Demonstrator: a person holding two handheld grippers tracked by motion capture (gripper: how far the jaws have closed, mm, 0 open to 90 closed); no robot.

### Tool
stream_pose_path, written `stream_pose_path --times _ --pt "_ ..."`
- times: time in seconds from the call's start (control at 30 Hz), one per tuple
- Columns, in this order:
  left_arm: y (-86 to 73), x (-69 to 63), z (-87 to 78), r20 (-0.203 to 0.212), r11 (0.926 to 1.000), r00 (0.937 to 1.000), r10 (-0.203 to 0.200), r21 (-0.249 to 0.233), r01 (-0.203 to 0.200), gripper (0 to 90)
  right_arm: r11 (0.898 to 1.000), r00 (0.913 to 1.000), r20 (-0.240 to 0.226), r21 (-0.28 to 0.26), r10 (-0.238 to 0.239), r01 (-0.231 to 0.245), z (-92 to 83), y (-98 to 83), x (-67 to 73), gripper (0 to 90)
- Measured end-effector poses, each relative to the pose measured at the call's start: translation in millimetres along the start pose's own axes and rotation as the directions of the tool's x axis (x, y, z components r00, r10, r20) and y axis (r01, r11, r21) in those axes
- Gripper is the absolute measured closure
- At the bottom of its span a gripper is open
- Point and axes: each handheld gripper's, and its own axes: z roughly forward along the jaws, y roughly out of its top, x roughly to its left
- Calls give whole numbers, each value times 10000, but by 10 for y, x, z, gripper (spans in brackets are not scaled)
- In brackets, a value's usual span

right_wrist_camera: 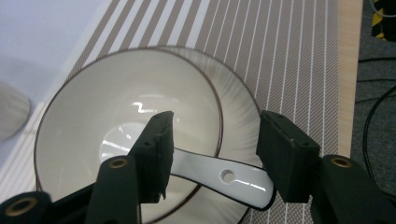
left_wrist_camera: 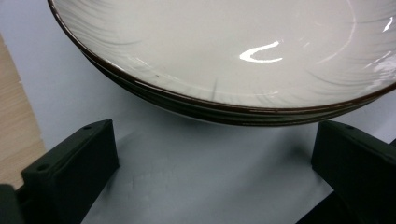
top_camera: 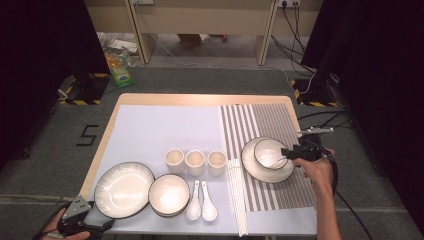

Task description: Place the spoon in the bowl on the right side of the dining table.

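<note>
The work in hand is laying a place setting on the striped mat (top_camera: pixel 270 125), and the step now is setting a spoon (right_wrist_camera: pixel 219 175) into the bowl (right_wrist_camera: pixel 126 135) that sits on a plate (right_wrist_camera: pixel 243 121) on that mat. The right gripper (right_wrist_camera: pixel 212 156) hovers over the near rim of the bowl with its fingers (right_wrist_camera: pixel 156 149) partly open; the spoon's handle lies between them across the rim, its scoop down in the bowl, and the pads seem not to press on it (a release, I judge, not a grasp). Next, the right gripper should back off from the bowl without nudging the handle. Left of the mat stand three cups (top_camera: pixel 195 162), two more spoons (top_camera: pixel 201 202), a bowl stack and a big plate (left_wrist_camera: pixel 224 56). The left gripper (left_wrist_camera: pixel 210 177) rests at that plate's near edge, fingers wide open, holding nothing.
</note>
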Motion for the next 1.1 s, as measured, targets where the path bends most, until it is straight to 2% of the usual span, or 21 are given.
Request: stream_pose_path --times 0.13,0.27,0.43,0.63,0.77,0.97,1.1 --pt "1 1 -2 -5 10000 10000 12 27 -12 0 9994 9996 30 216 -283 282 0 -18 16 417" --pt "0 1 0 4 10000 10000 6 1 -6 0 9982 9996 57 529 -279 275 17 -26 28 405" --pt "-2 0 1 3 10000 10000 -2 -32 2 0 9956 9984 110 764 -547 537 26 -33 51 393" --pt "-3 1 1 3 10000 10000 2 -37 -2 0 9967 9981 327 645 -513 491 45 -25 62 395" --pt "-4 0 2 -5 10000 10000 0 -51 0 0 9961 9976 267 630 -641 623 27 -10 94 414" --pt "-6 -2 4 -34 10000 10000 -5 -87 4 0 9949 9967 341 710 -737 711 -13 -35 81 404" --pt "-5 0 1 -6 10000 10000 3 -48 -3 0 9908 9948 390 1011 -944 901 -6 -58 83 407"
